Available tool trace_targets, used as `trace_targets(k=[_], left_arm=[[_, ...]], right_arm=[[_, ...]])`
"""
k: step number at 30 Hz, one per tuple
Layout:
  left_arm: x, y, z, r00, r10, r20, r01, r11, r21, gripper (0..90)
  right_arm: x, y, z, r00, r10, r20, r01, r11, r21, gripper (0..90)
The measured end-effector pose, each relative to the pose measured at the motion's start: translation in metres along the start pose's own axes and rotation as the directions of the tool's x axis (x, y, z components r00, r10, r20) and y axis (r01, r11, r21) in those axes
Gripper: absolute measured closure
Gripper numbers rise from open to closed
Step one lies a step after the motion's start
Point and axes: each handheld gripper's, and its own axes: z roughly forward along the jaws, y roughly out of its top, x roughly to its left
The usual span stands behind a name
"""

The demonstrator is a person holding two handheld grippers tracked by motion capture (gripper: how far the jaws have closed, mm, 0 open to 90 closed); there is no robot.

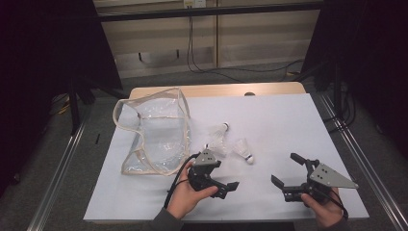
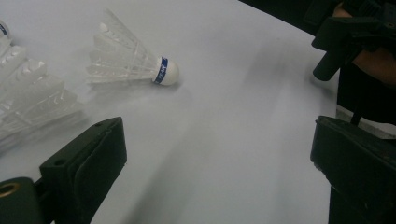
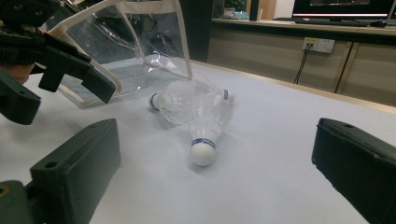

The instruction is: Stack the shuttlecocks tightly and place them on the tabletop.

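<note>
1. High view: three shuttlecocks lie on the white table [image 1: 288, 120], just right of the clear bag [image 1: 154, 134]. The nearest shuttlecock [image 1: 243, 149] lies on its side, cork toward the person and feathers pointing away.
2. Left gripper [image 1: 226, 188] sits just short of that shuttlecock, jaws wide and empty; in the left gripper view the shuttlecock [image 2: 128, 60] lies ahead and left, its long axis crosswise to the jaws.
3. Right gripper [image 1: 288, 175], also wide and empty, is farther off to the right of the shuttlecock; in its own view the cork [image 3: 203, 153] points back between the jaws.
4. Left looks nearer; nothing stands between.
5. Two more shuttlecocks [image 1: 219, 137] crowd the bag side, touching or nearly so.
</note>
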Motion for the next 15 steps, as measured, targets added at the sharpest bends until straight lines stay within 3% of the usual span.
trace_targets(k=[15], left_arm=[[0.001, -0.010, -0.013, 0.9995, 0.014, 0.029, -0.014, 0.9999, 0.000, 3.7]], right_arm=[[0.000, 0.000, 0.000, 1.0000, -0.002, 0.002, 0.002, 1.000, 0.002, 0.4]])
